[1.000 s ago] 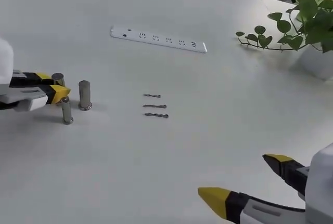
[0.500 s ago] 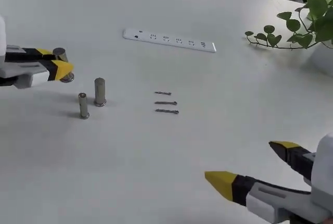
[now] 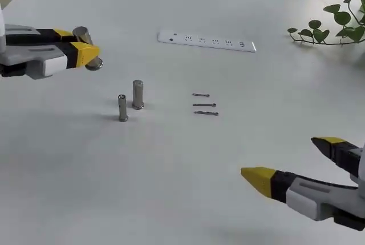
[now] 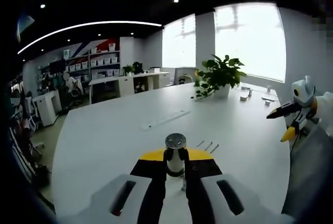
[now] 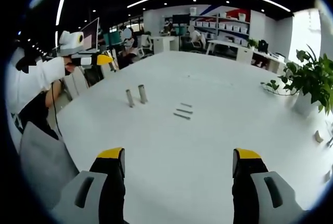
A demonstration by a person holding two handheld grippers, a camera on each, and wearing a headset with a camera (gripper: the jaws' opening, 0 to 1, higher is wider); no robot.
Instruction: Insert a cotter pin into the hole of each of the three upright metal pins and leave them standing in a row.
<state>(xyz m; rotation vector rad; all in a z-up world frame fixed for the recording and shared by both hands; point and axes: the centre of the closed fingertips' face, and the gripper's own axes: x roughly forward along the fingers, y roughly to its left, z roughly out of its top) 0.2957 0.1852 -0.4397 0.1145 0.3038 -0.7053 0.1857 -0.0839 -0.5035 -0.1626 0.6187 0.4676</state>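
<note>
White tabletop (image 3: 171,199) runs edge to edge in head view; the office behind it is blurry in both gripper views. Leafy plant (image 3: 334,9) top right, cut off by frame. Long power strip (image 3: 206,41) lies on far side. Low right, right tongs (image 3: 280,156): jaws spread wide, nothing btwn them, body cut off at edge. Upper left, left tongs (image 3: 85,48) clamped on one metal pin (image 4: 176,153), held tilted above tabletop. Shank mostly hidden by yellow tips; only head & flange show. Two more stand near centre, just beside each other: thicker pin (image 3: 137,94), thinner pin (image 3: 122,108) front-left of it. Holes too small to make out. Three cotter pins (image 3: 205,105) lie stacked in parallel to their right, apart from them.
</note>
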